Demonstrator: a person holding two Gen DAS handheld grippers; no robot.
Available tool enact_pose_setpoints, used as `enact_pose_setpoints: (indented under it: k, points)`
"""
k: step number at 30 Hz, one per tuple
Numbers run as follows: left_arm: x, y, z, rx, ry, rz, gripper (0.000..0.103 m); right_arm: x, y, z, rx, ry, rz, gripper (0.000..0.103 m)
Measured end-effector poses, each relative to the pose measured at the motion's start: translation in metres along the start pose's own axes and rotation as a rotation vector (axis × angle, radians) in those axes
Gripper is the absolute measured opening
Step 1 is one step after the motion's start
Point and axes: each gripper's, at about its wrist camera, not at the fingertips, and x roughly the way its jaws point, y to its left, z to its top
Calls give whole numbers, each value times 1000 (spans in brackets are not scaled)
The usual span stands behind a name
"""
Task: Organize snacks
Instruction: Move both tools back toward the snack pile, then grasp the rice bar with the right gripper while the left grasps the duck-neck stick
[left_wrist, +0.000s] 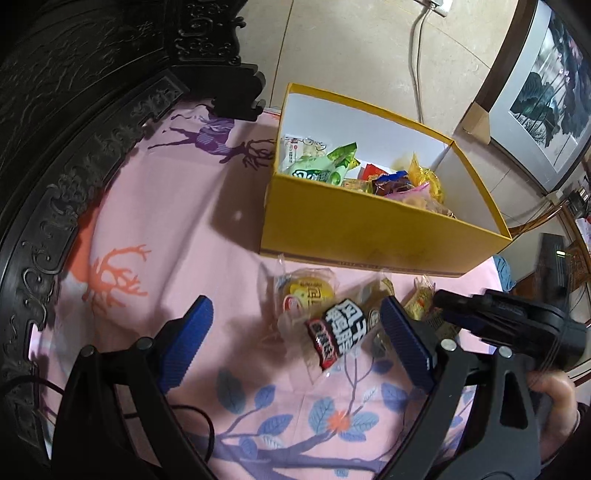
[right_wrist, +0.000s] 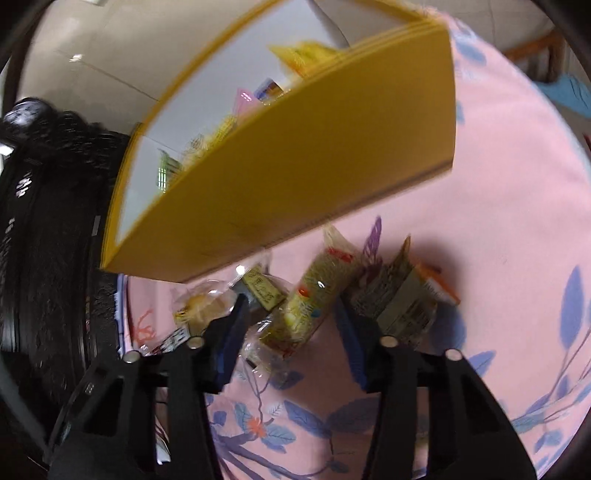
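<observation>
A yellow cardboard box (left_wrist: 369, 229) stands on the pink cloth with several wrapped snacks inside; it also shows in the right wrist view (right_wrist: 295, 177). Loose snacks lie in front of it. My left gripper (left_wrist: 295, 314) is open, its blue pads either side of a black-and-white packet (left_wrist: 340, 332) and a clear-wrapped yellow pastry (left_wrist: 306, 295). My right gripper (right_wrist: 291, 310) is open around a yellow-green packet (right_wrist: 314, 295) on the cloth, not gripping it. A brown-green packet (right_wrist: 402, 295) lies just right of it, a pastry (right_wrist: 201, 302) to the left.
A dark carved wooden frame (left_wrist: 55, 184) curves along the left edge of the cloth. The right gripper's body (left_wrist: 517, 325) and a hand show at the right of the left wrist view. Tiled floor, a cable (left_wrist: 417, 55) and a framed picture (left_wrist: 546, 92) lie beyond the box.
</observation>
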Motion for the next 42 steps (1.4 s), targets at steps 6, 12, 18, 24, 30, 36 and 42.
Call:
enact_pose_setpoints:
  k: [6,12,18,24,30,36,42]
  points:
    - [-5,4,-7,-8,0,-5,94,24,9,1,34,16,-89,45]
    - [-4,6,-5,-8,-4,-9,94,32,36,-7,-158,-23,-223,40]
    - [-1,4,-3,0,0,-13,94,27,37,-28,-374,-8,-260,29]
    - [0,-10,-3,77,7,-30,94,6,24,-70,-645,56,-230,29]
    - [24,-63,-3,475,9,-9,94,-15,-1,-102,-720,48,-191,29]
    - [58,-113,-29,947,40,97,94,-23,-12,-120,-712,-2,-185,31]
    - [85,-131,-50,1177,93,96,94,-22,-19,-124,-700,-21,-157,31]
